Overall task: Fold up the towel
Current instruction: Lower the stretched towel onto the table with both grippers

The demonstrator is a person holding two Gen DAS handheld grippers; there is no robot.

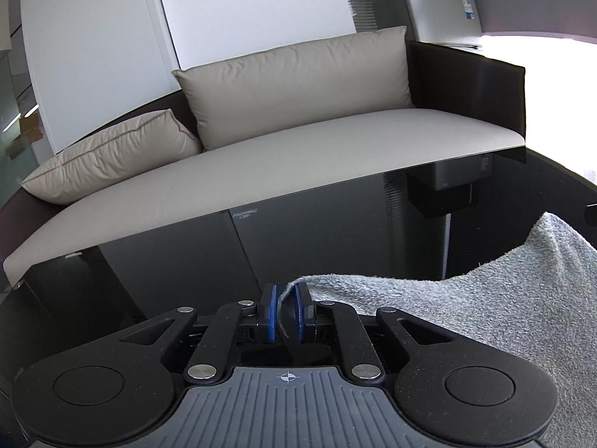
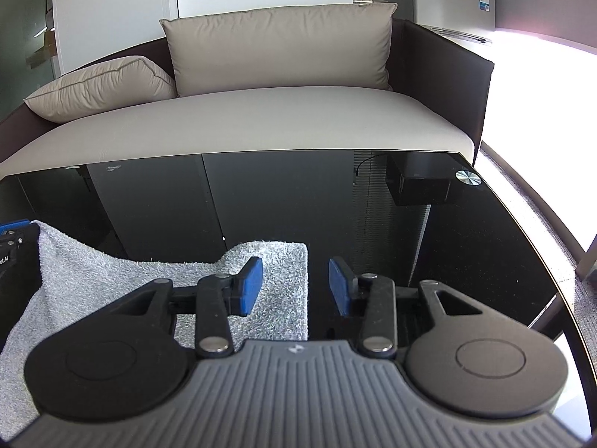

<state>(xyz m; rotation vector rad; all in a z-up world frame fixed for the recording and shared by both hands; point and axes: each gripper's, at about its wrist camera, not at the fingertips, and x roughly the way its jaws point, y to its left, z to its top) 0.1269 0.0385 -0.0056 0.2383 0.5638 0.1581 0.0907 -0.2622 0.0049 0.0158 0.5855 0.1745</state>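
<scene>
A light grey terry towel (image 1: 466, 310) lies on a black glass table (image 1: 298, 246). My left gripper (image 1: 286, 291) is shut on the towel's near left corner and lifts that edge a little off the glass. In the right wrist view the towel (image 2: 283, 272) spreads left from its flat right corner. My right gripper (image 2: 294, 276) is open, its blue pads (image 2: 250, 283) straddling the towel's right edge just above it. The left gripper's blue tip (image 2: 15, 228) shows at the far left of that view, at the raised towel edge.
A beige sofa seat (image 2: 261, 119) with two cushions (image 2: 280, 44) runs along the table's far edge. A round metal disc (image 2: 468, 178) sits at the table's far right corner. A grey cabinet (image 1: 440, 15) stands behind the sofa.
</scene>
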